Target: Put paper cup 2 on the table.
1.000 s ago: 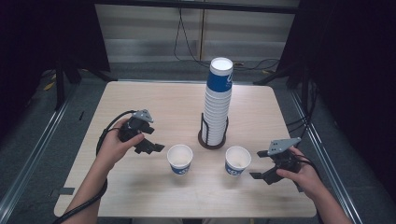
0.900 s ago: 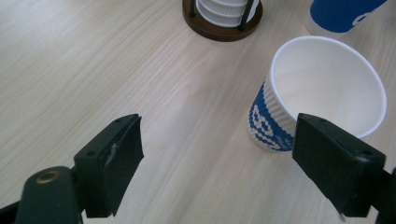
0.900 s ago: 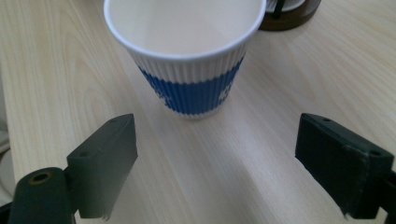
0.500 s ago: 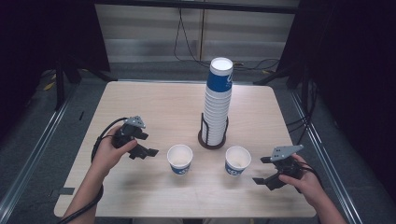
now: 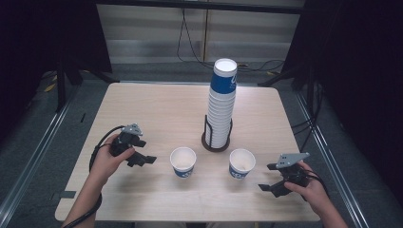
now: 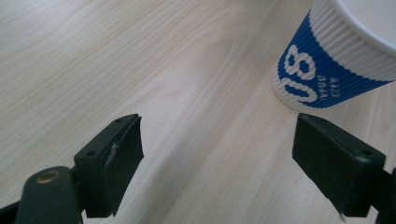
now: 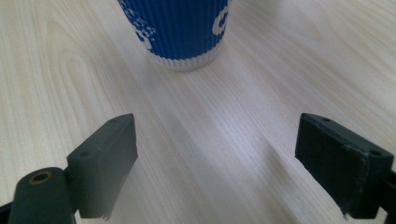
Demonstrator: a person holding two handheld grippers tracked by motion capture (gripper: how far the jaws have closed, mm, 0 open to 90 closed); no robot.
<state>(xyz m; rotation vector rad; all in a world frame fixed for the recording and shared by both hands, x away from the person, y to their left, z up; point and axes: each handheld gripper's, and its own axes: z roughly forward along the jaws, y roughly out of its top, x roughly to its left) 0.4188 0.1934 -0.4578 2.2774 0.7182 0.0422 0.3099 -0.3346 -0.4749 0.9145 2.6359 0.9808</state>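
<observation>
A tall stack of blue-and-white paper cups (image 5: 222, 102) stands in a black wire holder (image 5: 216, 137) near the middle of the light wooden table (image 5: 161, 109), and it serves as the landmark here. Just in front of the holder, toward the person, two single ribbed paper cups stand upright and open-mouthed: the left cup (image 5: 183, 161) in front and to the left of the stack, the right cup (image 5: 241, 164) in front and to the right of it. The two are apart from each other and from the holder.

The left gripper (image 5: 142, 156) is held in the person's left hand (image 5: 107, 159), to the left of the left cup and farther from the stack than that cup is. Its jaws stand wide apart and hold nothing; in the left gripper view the cup (image 6: 336, 56) sits beyond the right jaw, not between the two. A black cable (image 5: 97, 147) loops from it over the table.

The right gripper (image 5: 271, 176) sits in the right hand (image 5: 311, 187), right of the right cup, near the table's front edge. Its jaws are also spread wide and empty; the cup (image 7: 180, 28) stands ahead of them with bare wood between.

On the left cup, large white characters on the blue band read as "08", with smaller lettering beside them too blurred to read. The print on the right cup is cut off and unreadable.
</observation>
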